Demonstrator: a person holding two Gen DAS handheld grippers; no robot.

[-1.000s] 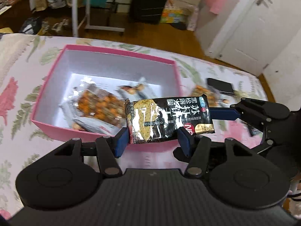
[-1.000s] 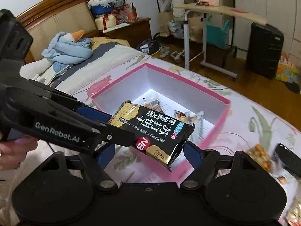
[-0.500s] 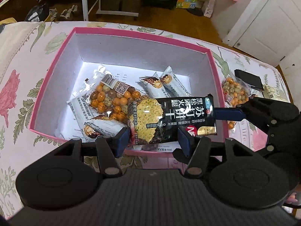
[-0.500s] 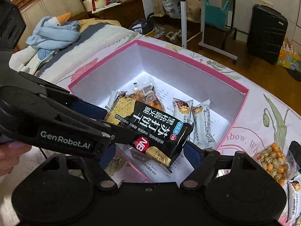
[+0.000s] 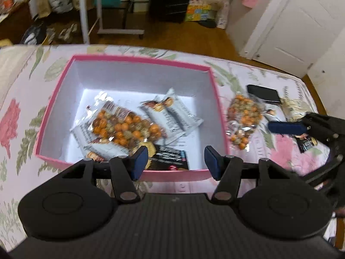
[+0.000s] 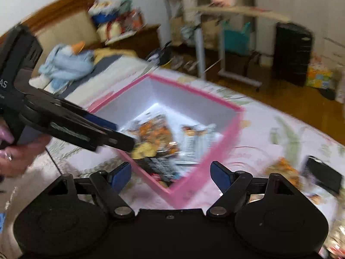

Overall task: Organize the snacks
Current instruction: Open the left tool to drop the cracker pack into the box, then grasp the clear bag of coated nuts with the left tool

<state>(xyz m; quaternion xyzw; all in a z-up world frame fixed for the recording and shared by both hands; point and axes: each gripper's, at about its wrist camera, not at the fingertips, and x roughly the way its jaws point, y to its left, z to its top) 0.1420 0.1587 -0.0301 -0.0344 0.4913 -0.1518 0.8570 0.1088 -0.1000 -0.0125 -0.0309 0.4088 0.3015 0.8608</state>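
So the black cracker packet (image 5: 170, 158) is lying in the pink box (image 5: 138, 61) at the near wall, partly tucked against the clear bag of orange coated nuts (image 5: 125, 127), with two small white wrapped snacks (image 5: 172, 114) lying side by side further in. The left hand-held gripper (image 5: 175, 158) sits right over the near rim with its jaws parted and nothing between the pads; they've just been opening a touch more, and the packet lies below them, not pinched. The right hand-held gripper (image 6: 170, 173) is spread wide and empty too, hovering over the near corner of the box. I'd say the drop-off step for this packet is basically done and it's time to fetch the next thing. Still out on the flowery bedspread (image 5: 19, 112), just right of the box, there's another bag of orange nuts (image 5: 244, 116), plus a dark flat item (image 5: 263, 93) beyond it that I can't identify. Next move probably calls for swinging one gripper over to that loose nut bag, coming down with the jaws straddling it, and pinching the crinkly plastic firmly enough that it doesn't slip.
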